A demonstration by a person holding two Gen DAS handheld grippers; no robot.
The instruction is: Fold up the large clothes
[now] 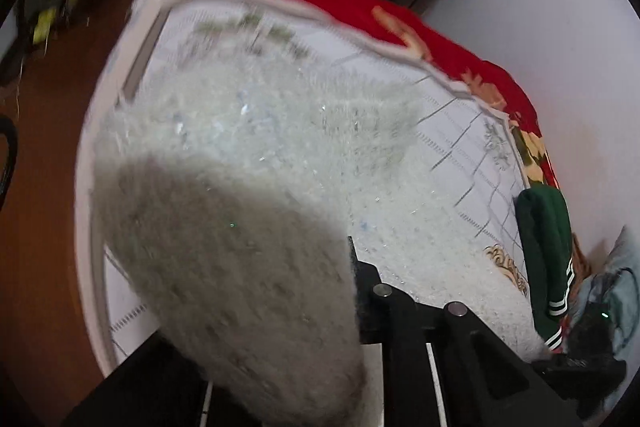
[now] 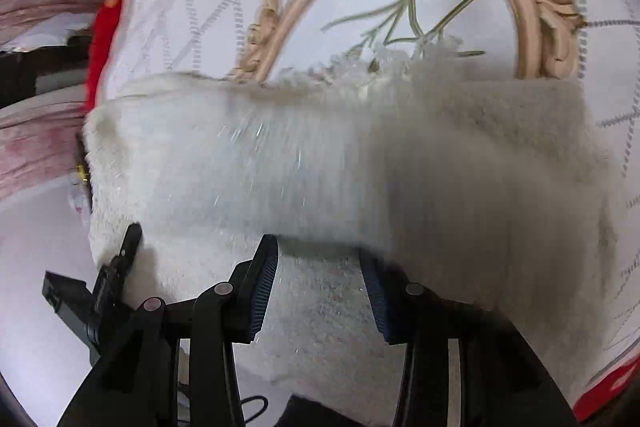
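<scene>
1. The bed (image 1: pixel 460 131), under a white quilted cover printed with a cream scroll frame (image 2: pixel 532 3) and edged by a red blanket (image 1: pixel 420 31), carries the work. The cover is smooth, so a dragged garment could slide toward the bed edge at about 9 o'clock in the left wrist view and spill to the wooden floor (image 1: pixel 44 131).

2. The fluffy white garment (image 1: pixel 280 147) lies across the middle of the bed, one thick fold of it lifted close to the left camera from 6 to 8 o'clock. The raised part is blurred; I judge it mid-carry, and a bulky pile like this may flop back or land skewed.

3. The left gripper (image 1: pixel 352 287) is shut tight, with garment pile bunched against the one visible finger; it appears to clamp an edge. A thin pinch of shaggy fibre could pull free.

4. The right gripper (image 2: pixel 320 283) stands partly open, its blue-padded fingers (image 2: pixel 264 287) apart over the garment, gripping nothing. With only one side held, the fold may twist.

5. A dark green garment (image 1: pixel 548 251) lies at 4 o'clock in the left view, near the white one's edge; a wide sweep could catch it.
</scene>
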